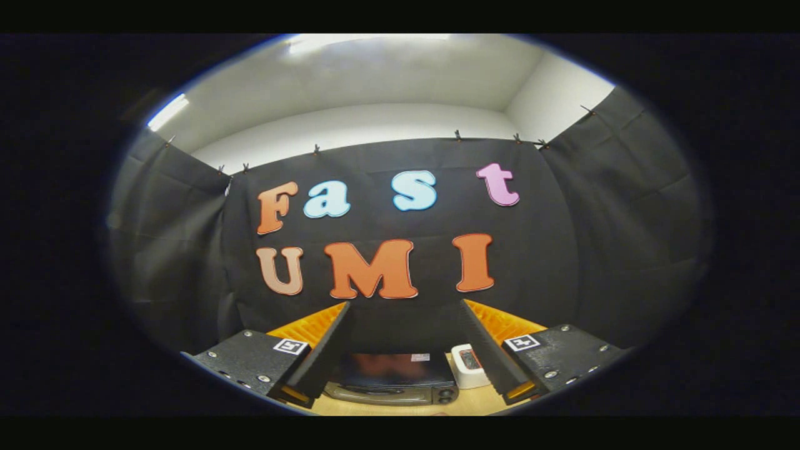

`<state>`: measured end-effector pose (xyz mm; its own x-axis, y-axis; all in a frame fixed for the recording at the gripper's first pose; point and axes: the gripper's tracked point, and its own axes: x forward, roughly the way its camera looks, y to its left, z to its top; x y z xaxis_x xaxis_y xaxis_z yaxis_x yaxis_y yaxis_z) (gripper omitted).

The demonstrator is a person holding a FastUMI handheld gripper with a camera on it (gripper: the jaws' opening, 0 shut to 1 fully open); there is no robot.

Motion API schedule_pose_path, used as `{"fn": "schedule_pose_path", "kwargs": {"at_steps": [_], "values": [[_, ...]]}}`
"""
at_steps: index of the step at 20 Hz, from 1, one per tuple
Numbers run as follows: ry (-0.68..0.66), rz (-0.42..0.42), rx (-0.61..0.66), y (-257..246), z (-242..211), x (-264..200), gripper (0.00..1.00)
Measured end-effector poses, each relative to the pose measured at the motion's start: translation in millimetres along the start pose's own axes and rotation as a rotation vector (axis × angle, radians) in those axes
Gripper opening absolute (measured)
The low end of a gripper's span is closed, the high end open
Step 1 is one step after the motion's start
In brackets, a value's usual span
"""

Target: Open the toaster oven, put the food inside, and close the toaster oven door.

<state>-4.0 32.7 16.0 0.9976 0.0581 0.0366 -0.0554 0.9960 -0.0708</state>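
Single fisheye cam rides on the gripper (403,350), looking forward along its two fingers (325,350), which are spread wide with nothing between the tips. It sits high and well back, pitched slightly up: booth wall (406,312) dead ahead, ceiling above it. Oven (392,378) sits low between the fingers, beyond them, on the table (387,409). Top of oven visible, so cam looks down on it.

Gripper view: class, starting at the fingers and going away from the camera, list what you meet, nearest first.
Gripper, fingers spread open → toaster oven on the table → white container beside it → black cloth wall.
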Motion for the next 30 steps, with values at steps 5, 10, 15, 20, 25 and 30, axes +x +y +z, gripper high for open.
{"fn": "schedule_pose_path", "kwargs": {"at_steps": [5,10,15,20,25,30], "values": [[0.011,0.012,0.000,5,-2,-1,0.98],[0.038,0.016,-0.019,9,-23,4,0.98],[0.136,0.017,-0.030,20,-79,16,0.98],[0.234,0.063,-0.046,46,-139,31,0.99],[0.399,0.086,-0.040,66,-212,44,0.99],[0.547,0.075,-0.023,77,-280,48,0.99]]}}
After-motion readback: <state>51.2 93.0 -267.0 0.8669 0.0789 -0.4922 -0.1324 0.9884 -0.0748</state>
